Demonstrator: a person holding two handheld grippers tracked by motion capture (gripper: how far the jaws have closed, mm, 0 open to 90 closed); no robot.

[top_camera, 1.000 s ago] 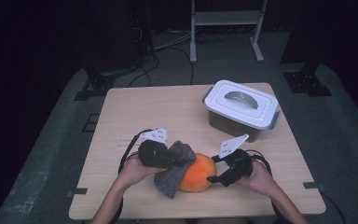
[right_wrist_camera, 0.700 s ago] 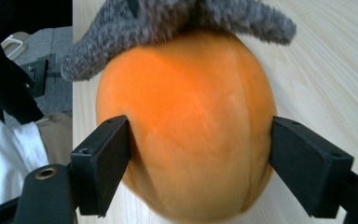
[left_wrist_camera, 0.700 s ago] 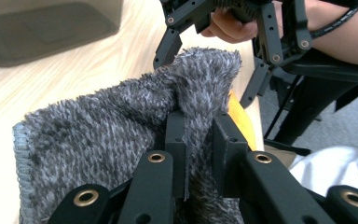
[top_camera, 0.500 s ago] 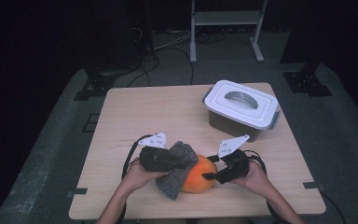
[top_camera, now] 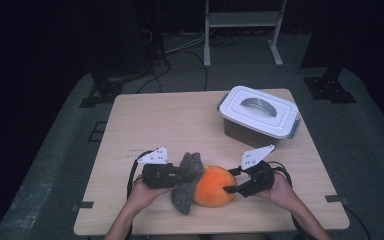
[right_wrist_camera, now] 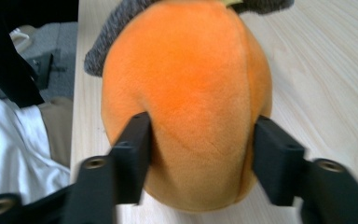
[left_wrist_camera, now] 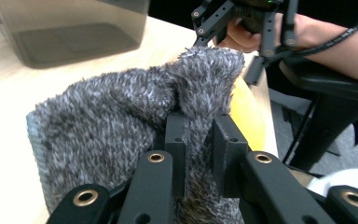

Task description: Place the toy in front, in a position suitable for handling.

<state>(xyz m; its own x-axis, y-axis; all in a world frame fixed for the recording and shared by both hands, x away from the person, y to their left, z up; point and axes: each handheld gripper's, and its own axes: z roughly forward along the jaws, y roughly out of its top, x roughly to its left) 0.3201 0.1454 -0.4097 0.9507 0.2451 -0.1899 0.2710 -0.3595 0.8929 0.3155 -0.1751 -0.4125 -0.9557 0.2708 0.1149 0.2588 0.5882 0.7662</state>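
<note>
An orange plush ball (top_camera: 211, 186) lies near the table's front edge. A grey fuzzy cloth (top_camera: 185, 192) drapes against its left side. My left gripper (top_camera: 187, 176) comes in from the left and is shut on a fold of the cloth (left_wrist_camera: 112, 107), which bulges up between its jaws (left_wrist_camera: 199, 135). My right gripper (top_camera: 228, 181) reaches in from the right. Its jaws have just been opening a little, and both pads still press the sides of the ball (right_wrist_camera: 186, 79), which sits between them (right_wrist_camera: 200, 140). The cloth (right_wrist_camera: 116, 23) peeks out behind the ball.
A grey storage box with a white lid and handle (top_camera: 258, 112) stands at the back right of the wooden table (top_camera: 155, 120); its translucent wall (left_wrist_camera: 74, 28) is beyond the cloth. Cables and a metal stand are on the floor behind.
My left hand has sunk slightly toward the front edge with the cloth, pressing it closer onto the ball. The right hand has stayed in place at the ball.
</note>
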